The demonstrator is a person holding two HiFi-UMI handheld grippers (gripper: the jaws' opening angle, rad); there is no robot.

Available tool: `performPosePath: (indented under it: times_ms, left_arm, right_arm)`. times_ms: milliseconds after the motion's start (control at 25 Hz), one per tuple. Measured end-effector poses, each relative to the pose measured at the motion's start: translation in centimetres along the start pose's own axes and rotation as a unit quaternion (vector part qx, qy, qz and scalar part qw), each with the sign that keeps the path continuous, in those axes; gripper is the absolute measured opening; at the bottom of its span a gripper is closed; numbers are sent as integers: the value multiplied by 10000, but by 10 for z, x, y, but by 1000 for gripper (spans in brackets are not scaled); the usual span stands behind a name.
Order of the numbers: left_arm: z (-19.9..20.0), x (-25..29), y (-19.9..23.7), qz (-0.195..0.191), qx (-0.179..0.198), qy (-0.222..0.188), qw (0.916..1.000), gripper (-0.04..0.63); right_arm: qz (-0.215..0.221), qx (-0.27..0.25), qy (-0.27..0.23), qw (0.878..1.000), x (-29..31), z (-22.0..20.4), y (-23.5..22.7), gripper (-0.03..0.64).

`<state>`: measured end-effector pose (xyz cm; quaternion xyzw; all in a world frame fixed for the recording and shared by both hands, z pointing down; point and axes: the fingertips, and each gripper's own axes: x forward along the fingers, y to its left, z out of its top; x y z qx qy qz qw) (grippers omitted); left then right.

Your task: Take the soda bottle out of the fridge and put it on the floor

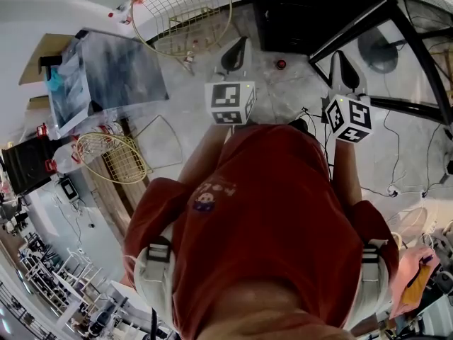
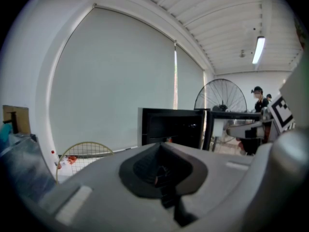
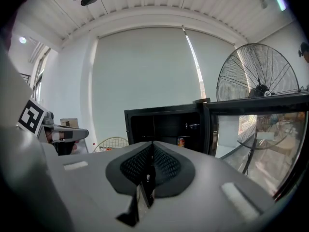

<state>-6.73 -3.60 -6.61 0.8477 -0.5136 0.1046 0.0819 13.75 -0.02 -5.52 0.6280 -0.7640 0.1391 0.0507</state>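
Facing open fridge point(image 3: 164, 124) — right gripper point(image 3: 148, 170) closed, empty, well apart from it.

No legible text, labels or numbers

A small red soda bottle point(image 3: 181, 141) stands upright inside the open black fridge point(image 3: 161, 109).

Bright diffuse light from window point(image 3: 145, 76); fisheye warp, dark corners.
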Motion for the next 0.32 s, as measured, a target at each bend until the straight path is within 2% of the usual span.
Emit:
performPosePath:
  times_ms: [320]
  left_arm:
    - [1, -1, -3, -31, 52, -1, 10000, -2]
  right_arm:
    - [29, 37, -34, 10000, -2, 0, 0, 2]
